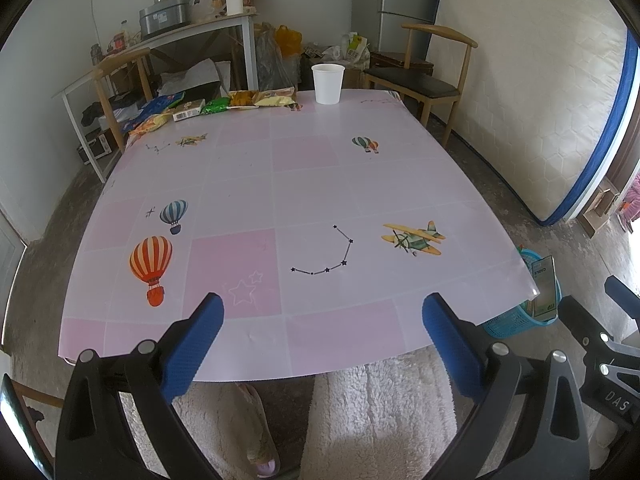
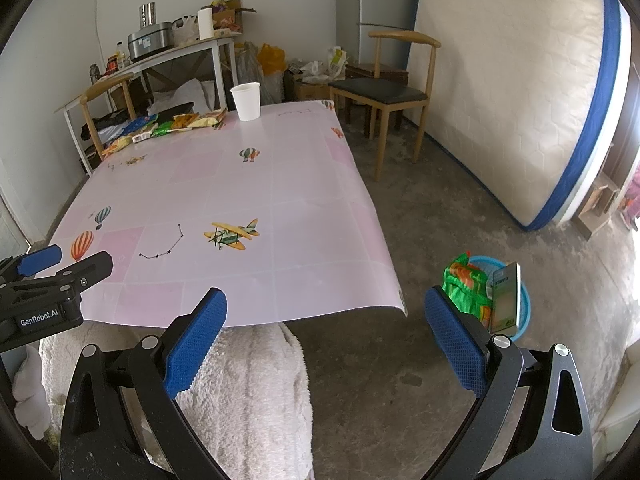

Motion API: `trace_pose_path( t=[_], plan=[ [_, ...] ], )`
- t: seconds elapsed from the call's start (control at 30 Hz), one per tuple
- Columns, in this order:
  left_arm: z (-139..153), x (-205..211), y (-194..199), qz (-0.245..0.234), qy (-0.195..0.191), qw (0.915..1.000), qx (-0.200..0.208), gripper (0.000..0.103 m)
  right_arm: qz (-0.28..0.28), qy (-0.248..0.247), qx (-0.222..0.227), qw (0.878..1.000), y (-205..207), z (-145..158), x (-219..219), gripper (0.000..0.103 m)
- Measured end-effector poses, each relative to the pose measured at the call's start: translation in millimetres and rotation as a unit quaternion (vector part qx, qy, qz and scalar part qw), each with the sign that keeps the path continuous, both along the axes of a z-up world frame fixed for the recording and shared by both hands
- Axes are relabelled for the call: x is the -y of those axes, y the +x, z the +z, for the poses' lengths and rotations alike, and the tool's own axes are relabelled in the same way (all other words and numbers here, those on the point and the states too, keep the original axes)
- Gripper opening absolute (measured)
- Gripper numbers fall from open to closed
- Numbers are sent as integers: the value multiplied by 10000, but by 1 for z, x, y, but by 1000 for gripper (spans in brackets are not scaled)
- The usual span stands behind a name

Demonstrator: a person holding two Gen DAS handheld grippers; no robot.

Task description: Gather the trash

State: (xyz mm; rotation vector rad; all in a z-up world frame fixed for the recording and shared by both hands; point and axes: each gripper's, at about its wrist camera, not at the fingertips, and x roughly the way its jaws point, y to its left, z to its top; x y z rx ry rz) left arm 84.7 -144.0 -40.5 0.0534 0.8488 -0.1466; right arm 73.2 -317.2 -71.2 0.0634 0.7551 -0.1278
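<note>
- The table (image 1: 304, 184) is bare across its near and middle parts.
- Along the far edge stand a cup (image 1: 327, 83) and a row of wrappers (image 1: 224, 106).
- The floor (image 2: 420, 216) right of the table lies free up to the basket (image 2: 524, 304).

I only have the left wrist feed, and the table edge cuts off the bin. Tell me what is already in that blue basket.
Observer: The blue basket holds a green snack bag and a box standing on end.
Operator: Report the right fingers; I see only one edge of that gripper.
Observer: The right gripper is open, with nothing between its fingers.
Operator: Say what lies between it and the basket.
Observer: Only bare concrete floor; the basket stands on it just off the near right corner of the table.
</note>
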Motion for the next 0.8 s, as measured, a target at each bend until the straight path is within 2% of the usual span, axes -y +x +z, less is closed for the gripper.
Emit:
trace_pose_path(
  t=[0.8],
  plan=[
    [-3, -2, -1, 20, -39, 10000, -15, 97, 2, -11, -5, 10000, 1, 0, -1, 95]
  ],
)
